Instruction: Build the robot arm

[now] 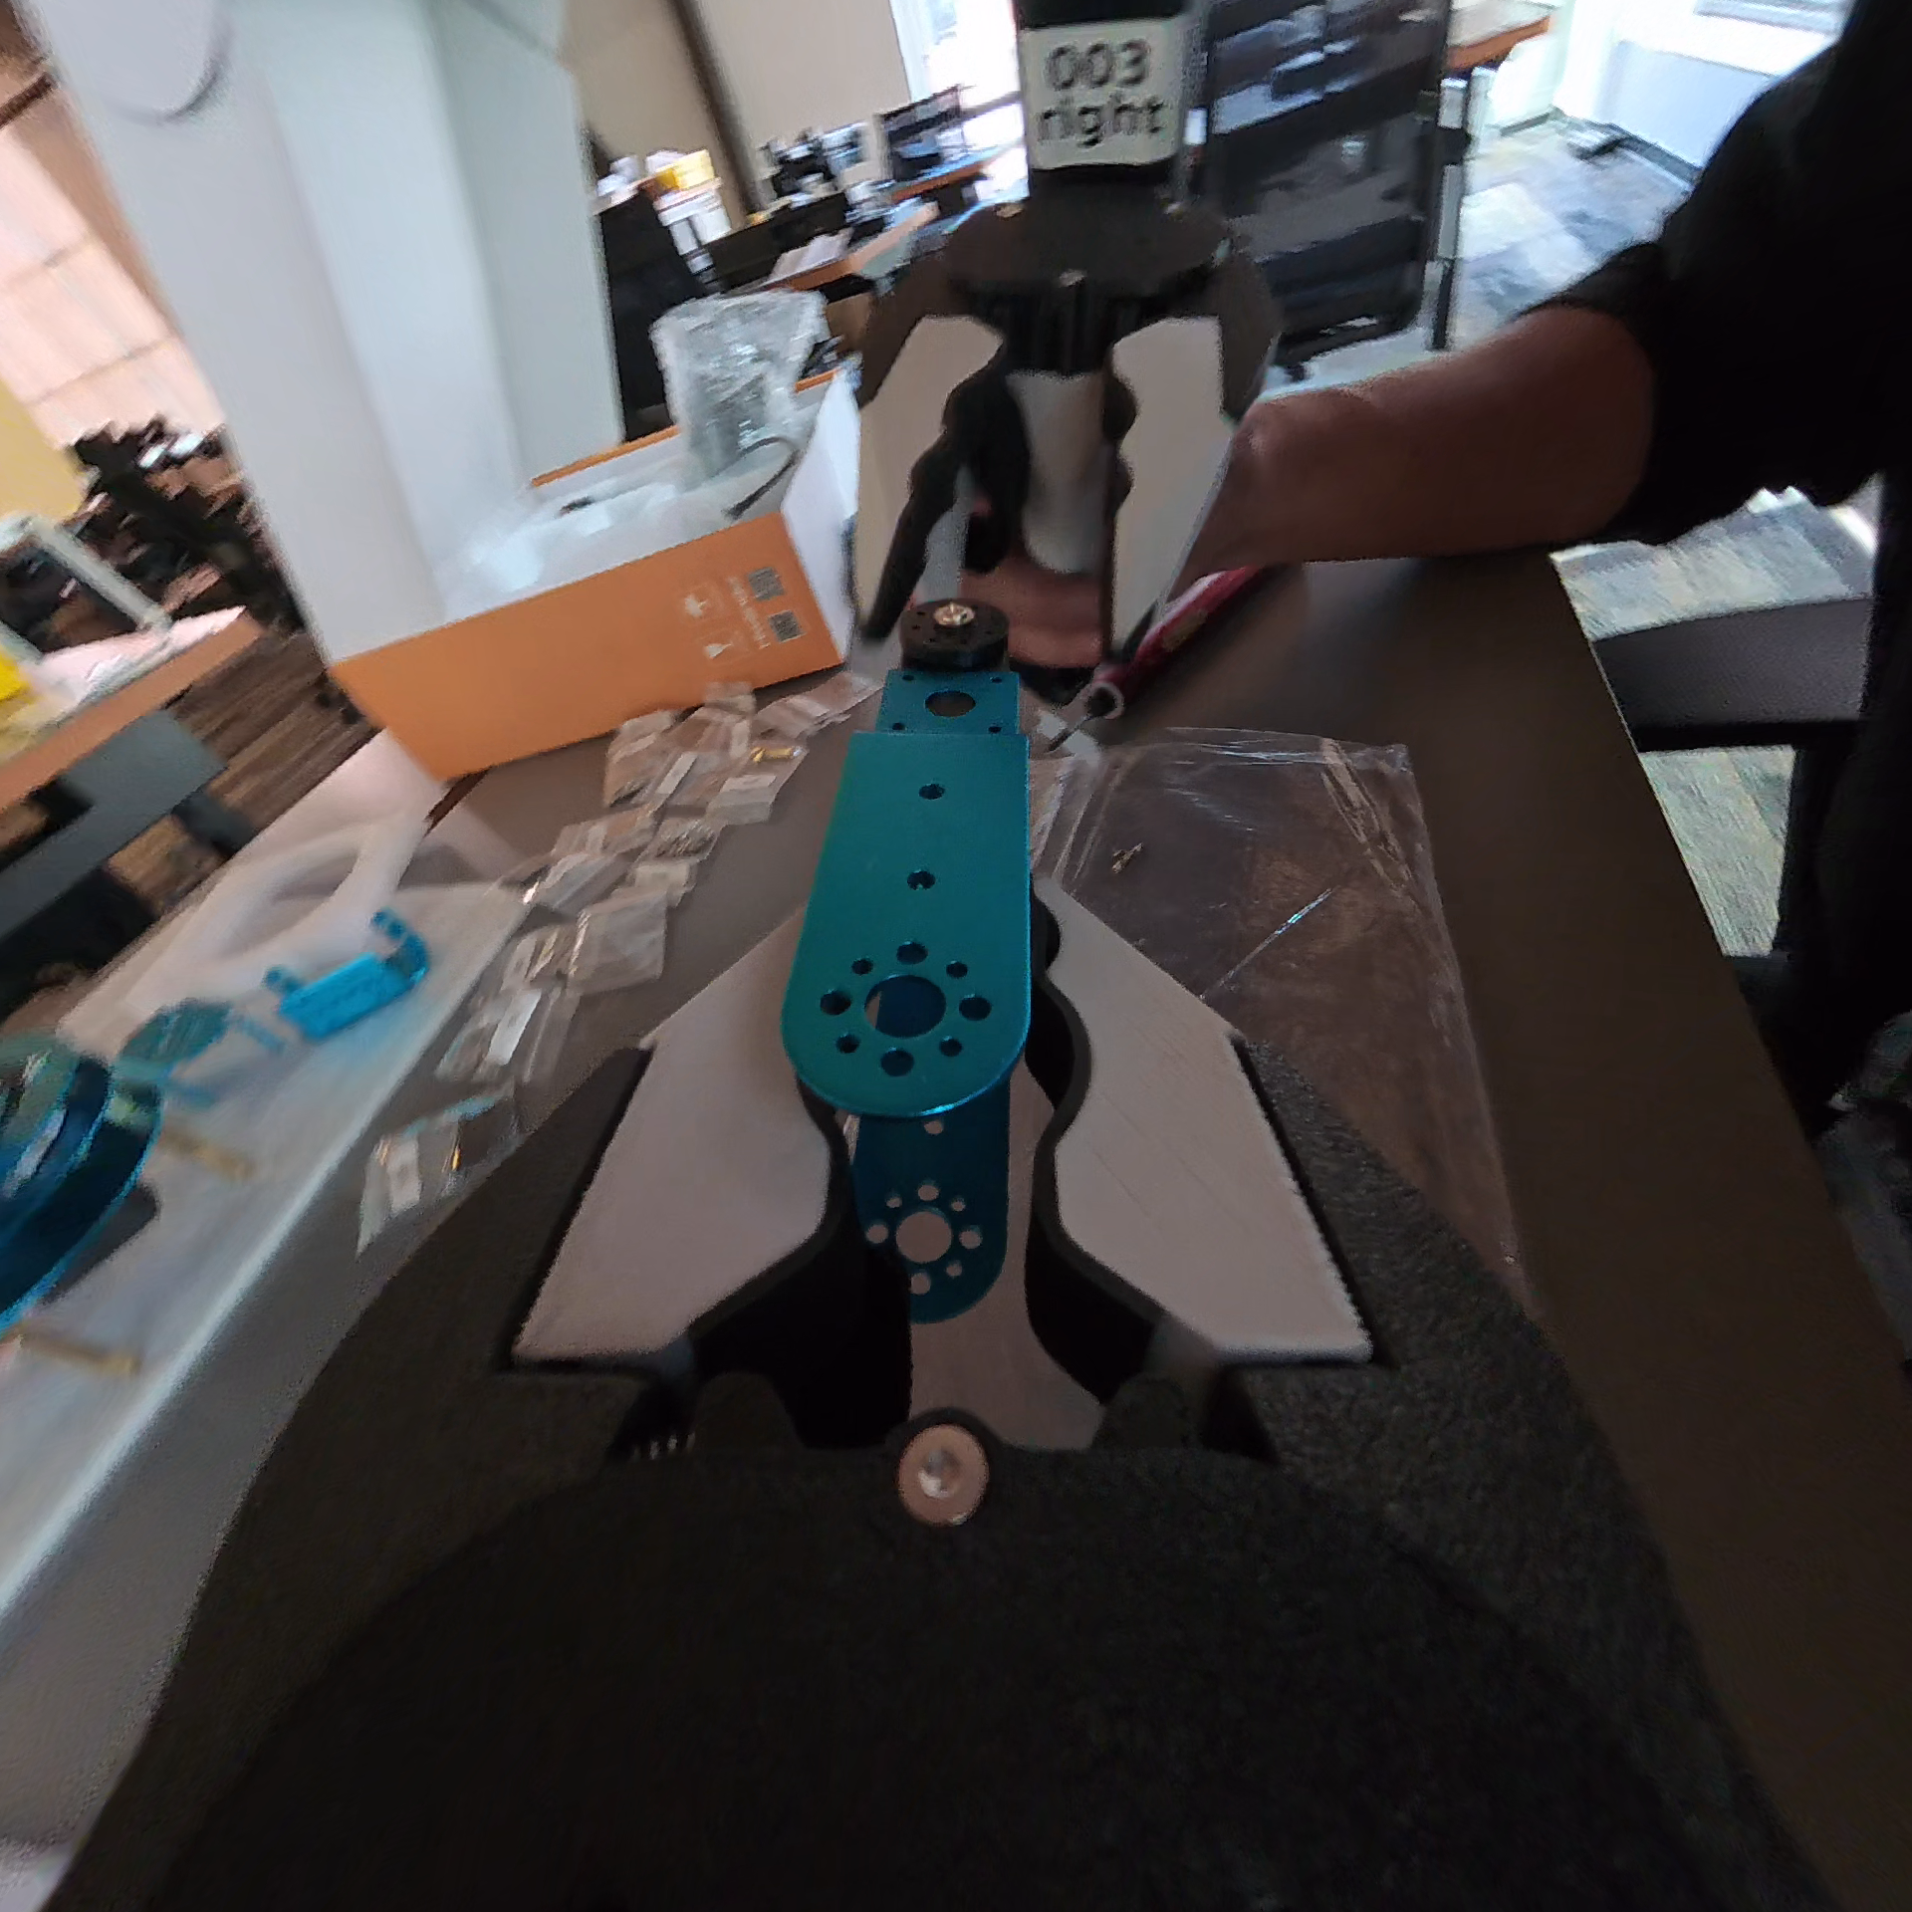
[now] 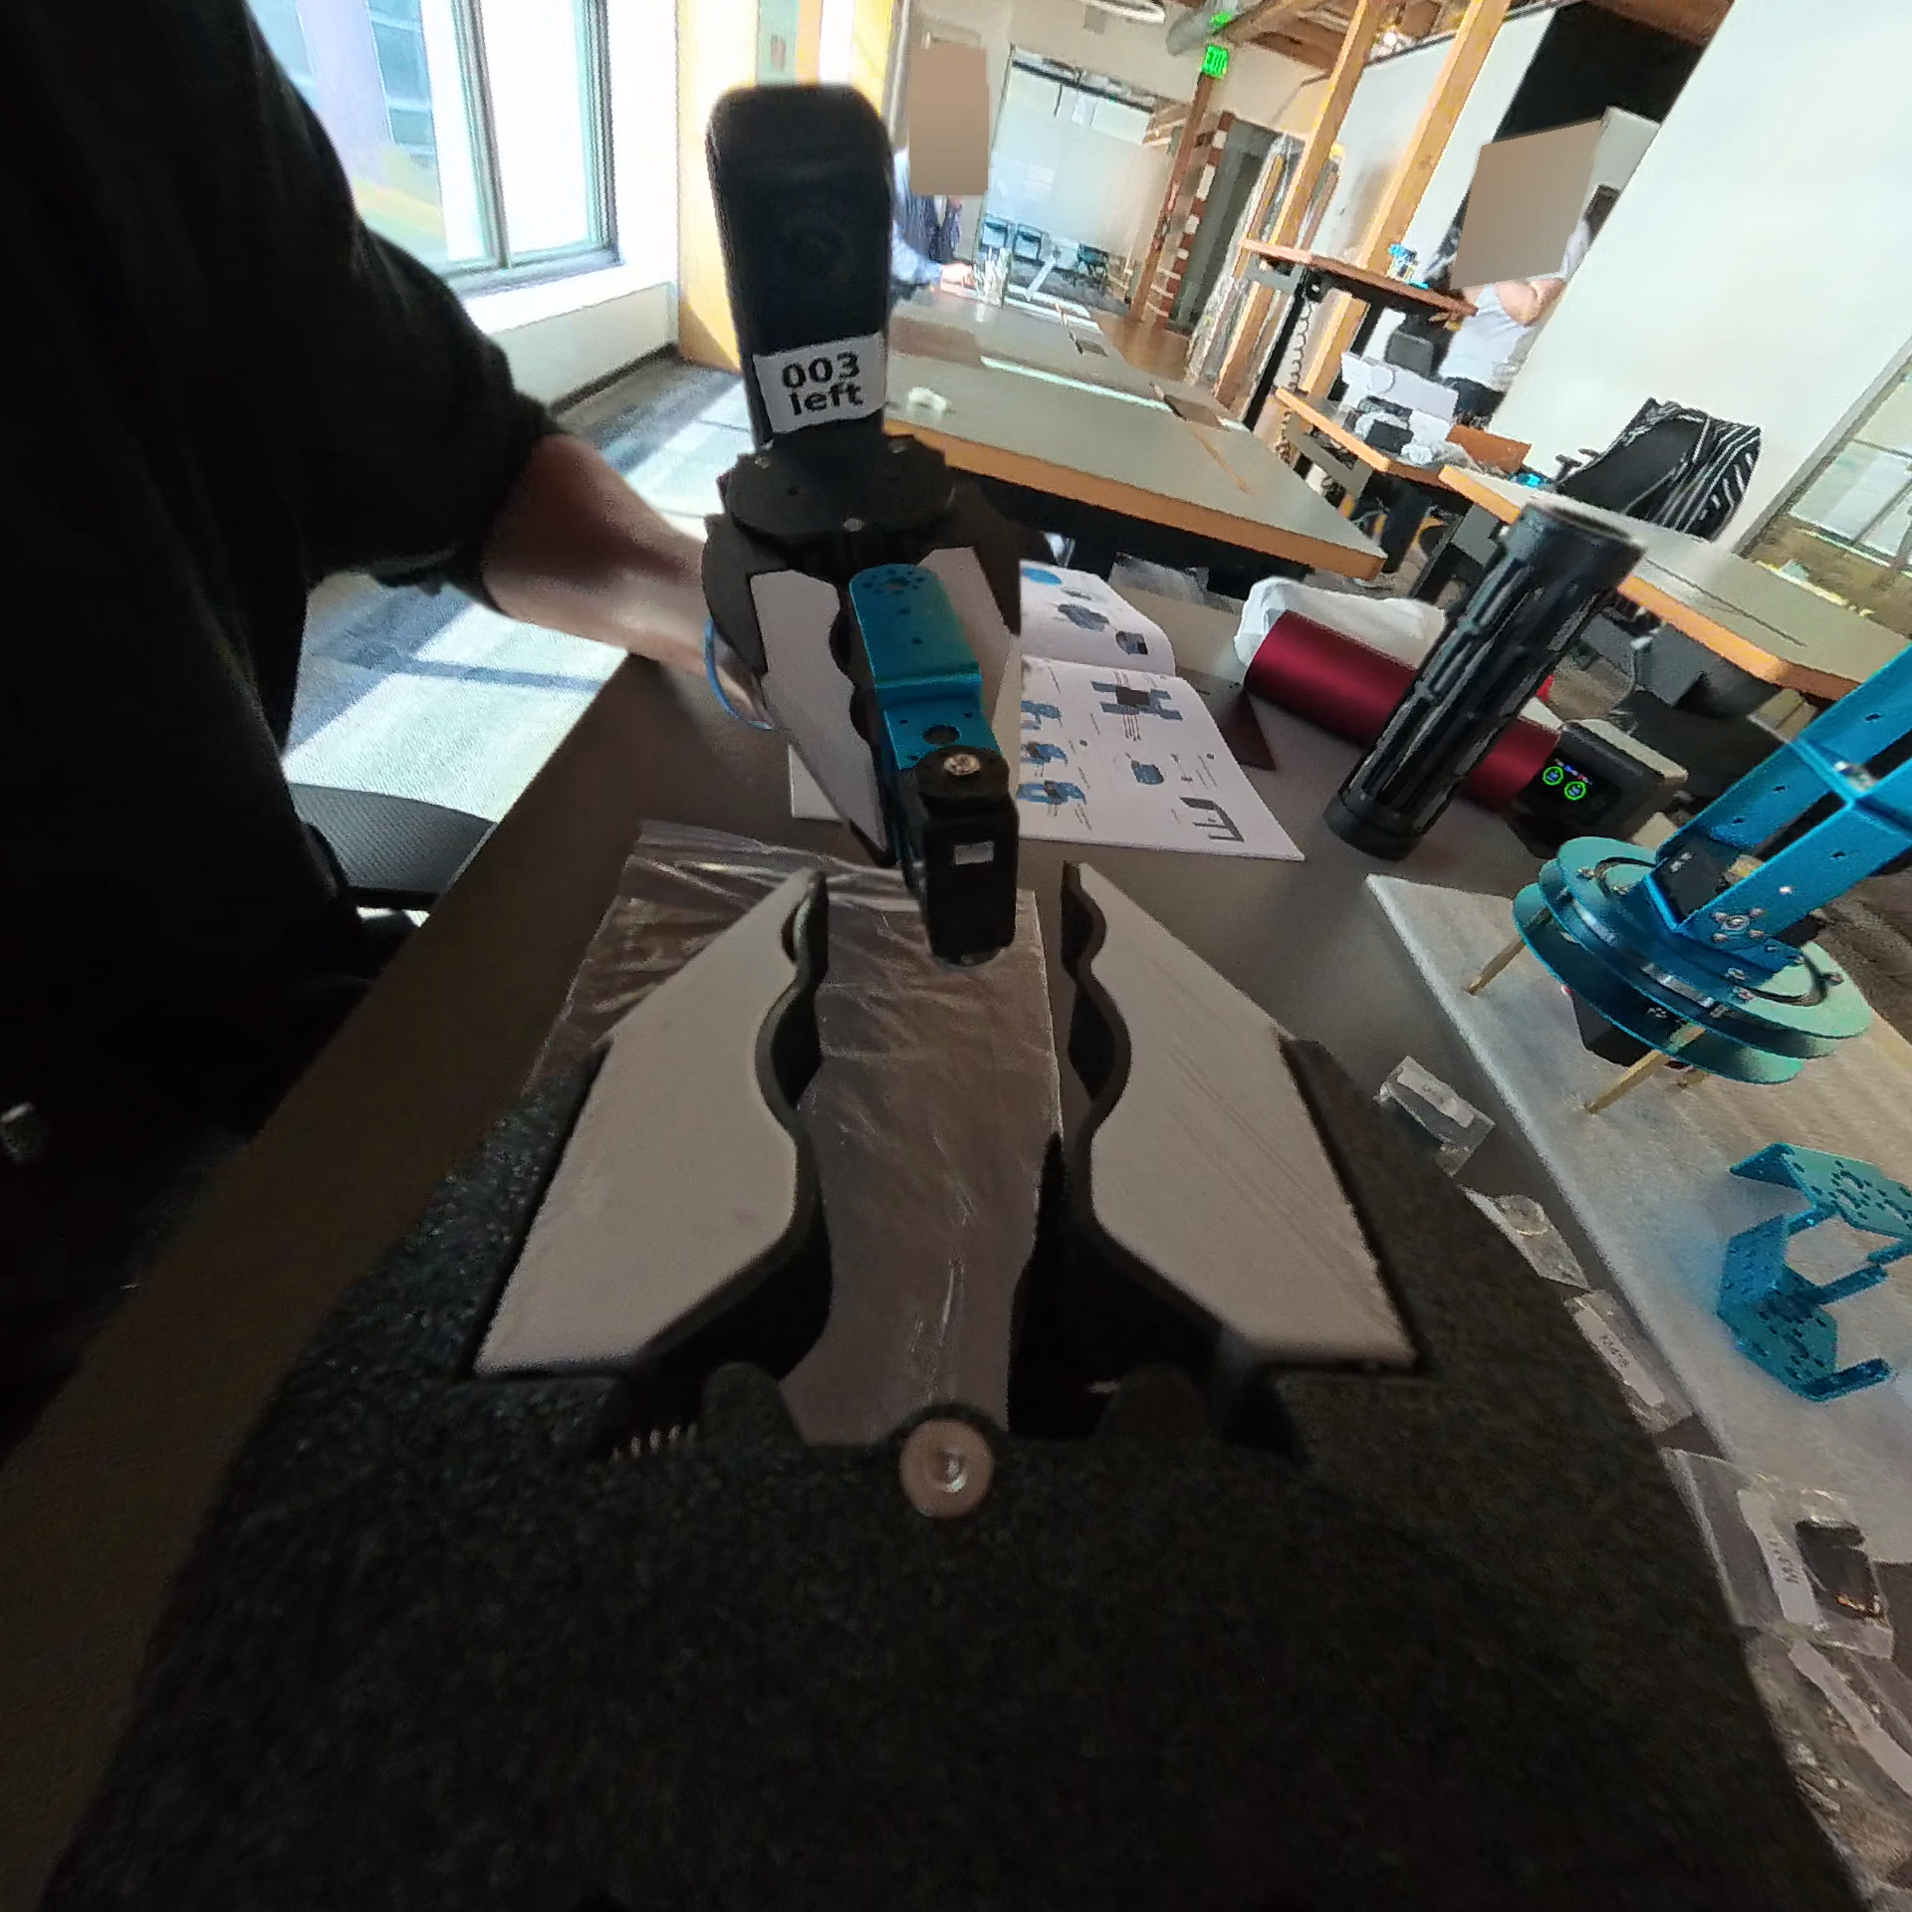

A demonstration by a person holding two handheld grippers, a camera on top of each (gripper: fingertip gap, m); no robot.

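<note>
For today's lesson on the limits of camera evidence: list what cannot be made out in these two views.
- Left wrist view: the small packets are too blurred to show their contents.
- Left wrist view: the blue disc is cut by the left edge.
- Right wrist view: the left gripper hides the rear of the blue bracket.

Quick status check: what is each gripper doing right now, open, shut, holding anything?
Left gripper: shut on the blue bracket with a black servo at its far end.
Right gripper: open, holding nothing, above a clear plastic bag.
</note>
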